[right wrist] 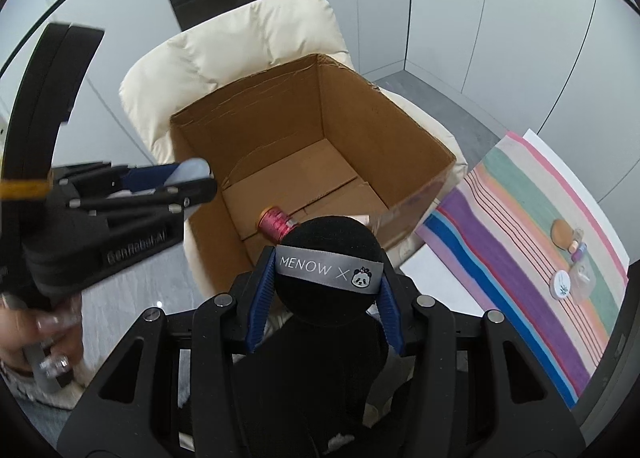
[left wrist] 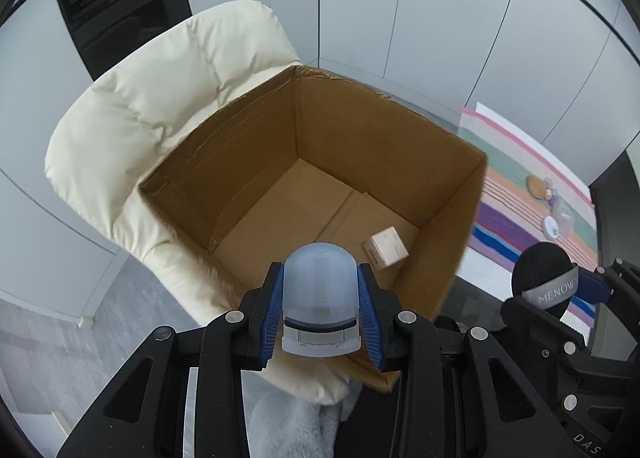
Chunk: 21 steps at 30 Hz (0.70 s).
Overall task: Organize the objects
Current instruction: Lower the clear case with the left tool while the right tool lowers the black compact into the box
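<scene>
STEP: you carry a frosted blue cap [left wrist: 319, 290] pinched in the left gripper [left wrist: 320, 298] and a black puff [right wrist: 330, 270] pinched in the right gripper [right wrist: 326, 290], both above the cardboard box [left wrist: 400, 130] | HOW: get past the near rim before letting go, one at a time, clear of the small carton [left wrist: 386, 248] | UNCLEAR: red bottle [right wrist: 274, 223] half hidden; striped mat [right wrist: 520, 226] items too small to name.
</scene>
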Available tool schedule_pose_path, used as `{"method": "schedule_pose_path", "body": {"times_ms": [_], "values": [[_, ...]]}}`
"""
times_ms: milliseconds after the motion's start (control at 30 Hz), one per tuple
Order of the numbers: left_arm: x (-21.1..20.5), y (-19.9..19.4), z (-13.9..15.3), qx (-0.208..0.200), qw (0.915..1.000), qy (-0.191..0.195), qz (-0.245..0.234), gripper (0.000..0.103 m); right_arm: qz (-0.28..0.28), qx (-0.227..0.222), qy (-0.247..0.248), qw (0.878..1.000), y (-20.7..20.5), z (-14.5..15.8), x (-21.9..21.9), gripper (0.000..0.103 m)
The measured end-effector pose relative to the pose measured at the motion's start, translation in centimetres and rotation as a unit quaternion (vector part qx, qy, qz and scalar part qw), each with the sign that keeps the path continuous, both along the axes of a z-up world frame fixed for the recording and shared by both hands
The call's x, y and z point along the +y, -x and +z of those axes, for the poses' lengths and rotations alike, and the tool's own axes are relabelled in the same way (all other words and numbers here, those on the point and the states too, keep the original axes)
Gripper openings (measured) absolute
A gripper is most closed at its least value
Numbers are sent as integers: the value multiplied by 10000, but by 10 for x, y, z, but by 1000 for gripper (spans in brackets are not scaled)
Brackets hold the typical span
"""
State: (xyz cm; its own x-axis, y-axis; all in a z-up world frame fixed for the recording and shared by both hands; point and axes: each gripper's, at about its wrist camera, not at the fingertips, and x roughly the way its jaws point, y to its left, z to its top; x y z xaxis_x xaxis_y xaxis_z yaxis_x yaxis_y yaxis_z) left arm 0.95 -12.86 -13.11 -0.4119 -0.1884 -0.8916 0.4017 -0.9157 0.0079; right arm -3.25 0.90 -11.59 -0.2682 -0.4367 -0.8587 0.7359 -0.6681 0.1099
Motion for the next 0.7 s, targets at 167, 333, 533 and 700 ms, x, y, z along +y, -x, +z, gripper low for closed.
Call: {"method": "schedule_pose_path", "body": {"times_ms": [167,333,533,700], "values": [[-18,25,-8,-65,9999,151,26,37,-7,-115,-37,9999,28,-15,-25,49],[-42,37,-19,-163,9993,256,195,37,88,-212,-90,9997,49,-29,-47,49],[-62,52,-36,-372,9988,167,262,37,170,-219,-176,9995,65,-43,-72,49],[-70,53,-40,-215,9996,-136,140,38,196,-167,-156,9995,73,-49,-83,54]]}}
